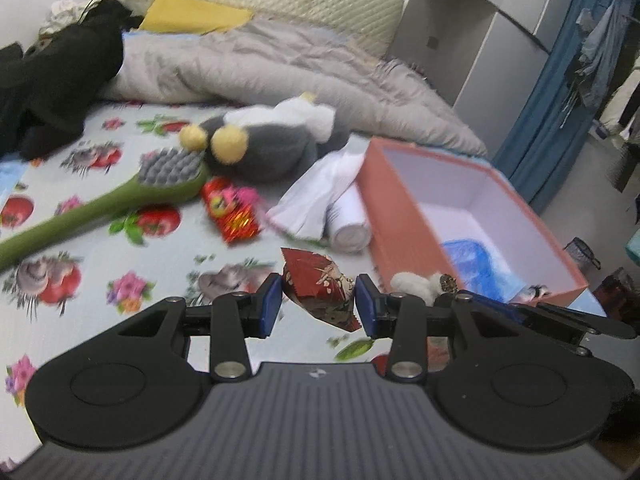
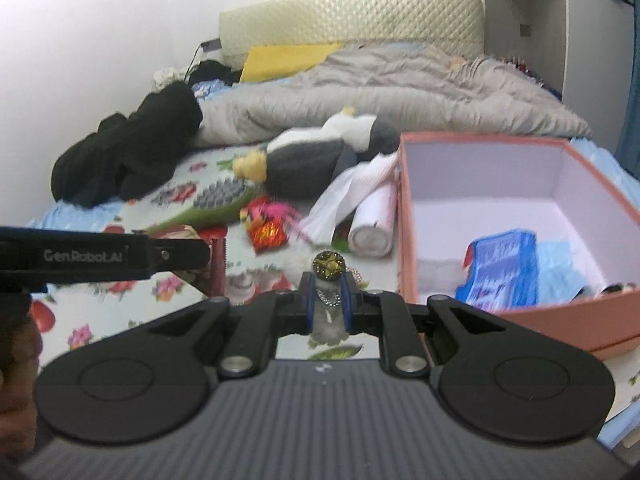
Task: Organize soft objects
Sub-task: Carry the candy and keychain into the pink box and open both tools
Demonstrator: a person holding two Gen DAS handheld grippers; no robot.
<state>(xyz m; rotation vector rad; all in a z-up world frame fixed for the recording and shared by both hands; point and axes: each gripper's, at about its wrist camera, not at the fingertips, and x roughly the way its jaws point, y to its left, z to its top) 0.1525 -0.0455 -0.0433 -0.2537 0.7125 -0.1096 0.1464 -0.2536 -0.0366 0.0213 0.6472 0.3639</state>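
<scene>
My left gripper is shut on a red patterned pouch, held above the flowered bedsheet. My right gripper is shut on a small white fluffy charm with a round gold-and-black top and a chain. In the left wrist view that charm shows beside the salmon box. The box stands open on the right, white inside, with a blue packet in it. The left gripper reaches in from the left of the right wrist view.
On the bed lie a grey penguin plush, a green toothbrush-shaped plush, a shiny red toy and rolled white towels. A grey duvet, black clothing and a yellow pillow lie behind. A wardrobe stands at right.
</scene>
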